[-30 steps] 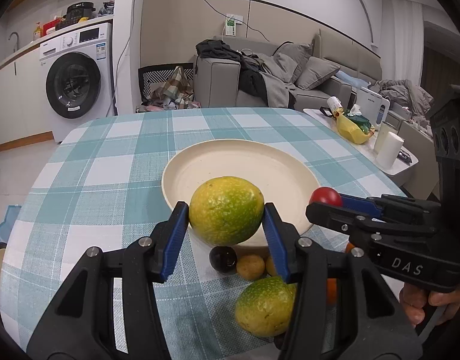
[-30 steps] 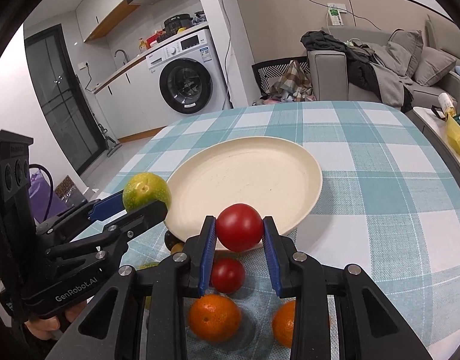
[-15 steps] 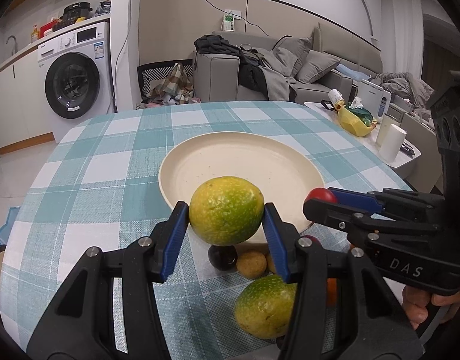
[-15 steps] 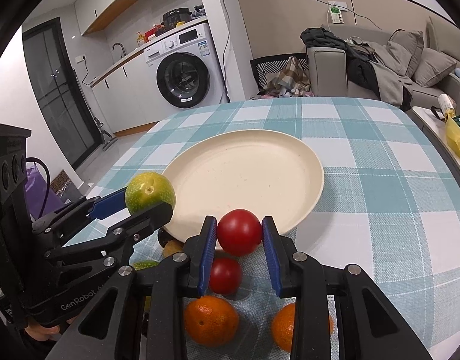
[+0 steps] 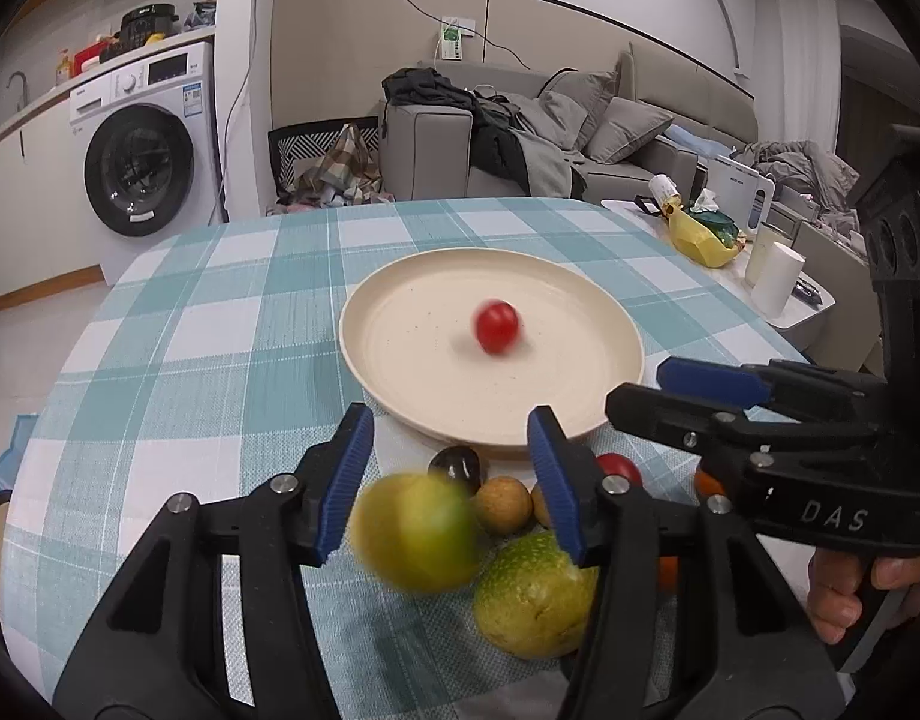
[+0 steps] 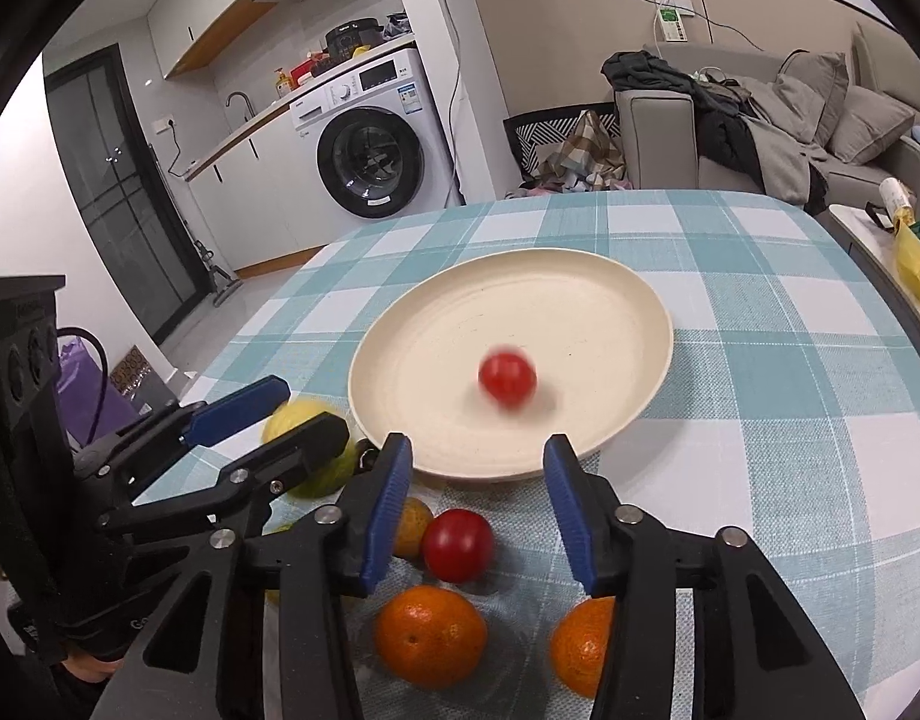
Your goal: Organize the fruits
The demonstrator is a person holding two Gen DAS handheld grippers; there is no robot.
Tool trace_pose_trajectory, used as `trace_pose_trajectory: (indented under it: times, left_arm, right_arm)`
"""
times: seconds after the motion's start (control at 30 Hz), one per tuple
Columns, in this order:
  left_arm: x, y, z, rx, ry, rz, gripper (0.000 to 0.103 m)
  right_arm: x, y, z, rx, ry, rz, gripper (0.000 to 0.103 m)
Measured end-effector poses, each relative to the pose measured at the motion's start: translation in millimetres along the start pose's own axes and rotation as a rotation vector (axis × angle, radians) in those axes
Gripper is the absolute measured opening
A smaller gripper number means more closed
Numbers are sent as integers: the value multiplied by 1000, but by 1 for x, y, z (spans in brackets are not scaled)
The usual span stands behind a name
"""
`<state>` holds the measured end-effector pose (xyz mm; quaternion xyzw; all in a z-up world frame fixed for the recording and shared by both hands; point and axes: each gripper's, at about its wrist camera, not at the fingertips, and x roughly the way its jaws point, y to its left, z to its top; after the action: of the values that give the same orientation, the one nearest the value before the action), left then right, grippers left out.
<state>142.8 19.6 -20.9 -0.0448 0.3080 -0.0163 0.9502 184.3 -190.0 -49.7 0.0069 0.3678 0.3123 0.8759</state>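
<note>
A cream plate (image 5: 400,312) (image 6: 580,282) sits mid-table. A red tomato (image 5: 496,327) (image 6: 507,377), blurred with motion, is on the plate. My left gripper (image 5: 451,450) is open; a blurred green-yellow citrus (image 5: 415,531) (image 6: 295,417) is below its fingers, over the tablecloth short of the plate. My right gripper (image 6: 477,477) is open and empty at the plate's near rim; it also shows in the left wrist view (image 5: 670,387).
In front of the plate lie a second green citrus (image 5: 532,594), a dark plum (image 5: 457,465), small brown fruits (image 5: 507,504), a second tomato (image 6: 458,545) and two oranges (image 6: 430,636) (image 6: 583,642). A side table with clutter (image 5: 712,234) stands to the right.
Both grippers opened. The tomato left the right gripper and now moves on the plate. The green-yellow citrus left the left gripper and dropped short of the plate.
</note>
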Motion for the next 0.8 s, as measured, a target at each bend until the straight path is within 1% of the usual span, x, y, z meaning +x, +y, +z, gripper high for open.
trace_pose_trajectory:
  times: [0.03,0.1,0.13,0.17,0.2,0.23,0.27,0.3,0.4,0.63,0.8]
  left_arm:
    - [-3,2,-1,-6,-5,-7,59]
    - [-9,3,-2,-8,-17,5,73]
    - [-13,4,-2,-6,-20,16,78]
    - [-17,5,-3,-6,-27,18,86]
    - [-21,6,-4,-8,-38,17,90]
    - [-25,7,-4,-8,-44,17,92]
    - [-29,8,-5,-7,-47,21,100]
    - [-33,8,-6,-4,-50,30,103]
    - [-43,8,-9,12,-58,40,103]
    - [-61,-2,-19,43,-51,44,103]
    - [-61,-13,-29,72,-28,40,103]
  right_arm:
    - [-2,1,0,-10,-6,-12,53]
    - [-5,1,-1,-16,-18,-23,60]
    - [-8,-1,-1,-14,-27,-31,66]
    - [-10,-2,-1,-11,-33,-38,72]
    - [-13,-4,-2,-6,-39,-44,77]
    - [-16,-7,-2,2,-42,-50,87]
    - [-18,-10,-2,9,-43,-54,94]
    - [-20,-12,-3,15,-42,-55,96]
    - [-26,-16,-6,15,-35,-57,102]
    - [-39,-17,-18,-20,-12,-68,103]
    - [-41,-14,-26,-41,-3,-80,103]
